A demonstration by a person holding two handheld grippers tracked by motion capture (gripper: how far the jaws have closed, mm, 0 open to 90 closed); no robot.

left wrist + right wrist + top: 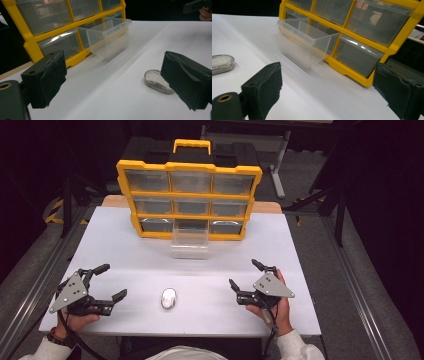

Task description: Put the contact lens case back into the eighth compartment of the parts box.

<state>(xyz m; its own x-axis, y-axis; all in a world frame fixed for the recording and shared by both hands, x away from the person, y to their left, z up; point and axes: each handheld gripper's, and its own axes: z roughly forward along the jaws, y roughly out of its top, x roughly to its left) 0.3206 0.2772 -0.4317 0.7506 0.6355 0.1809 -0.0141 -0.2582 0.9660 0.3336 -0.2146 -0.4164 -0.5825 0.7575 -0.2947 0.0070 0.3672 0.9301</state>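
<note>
A yellow organizer point(189, 200) with clear drawers stands upright at the table's far side. Its bottom middle drawer point(190, 242) is pulled out onto the white table; it also appears as the clear drawer point(110, 37) and the clear drawer point(307, 42), and looks empty. A small clear oval case point(168, 298) lies near the front edge between the hands, seen too as the oval case point(157, 81) and the oval case point(222, 63). My left gripper point(114, 281) is open at the front left, nothing between its pads point(50, 77). My right gripper point(243, 274) is open at the front right, holding nothing.
The white table point(125, 250) has bare surface between the drawer and the case. Metal rails point(35, 280) run along both sides of the table, with dark floor and stand legs point(280, 165) behind the organizer.
</note>
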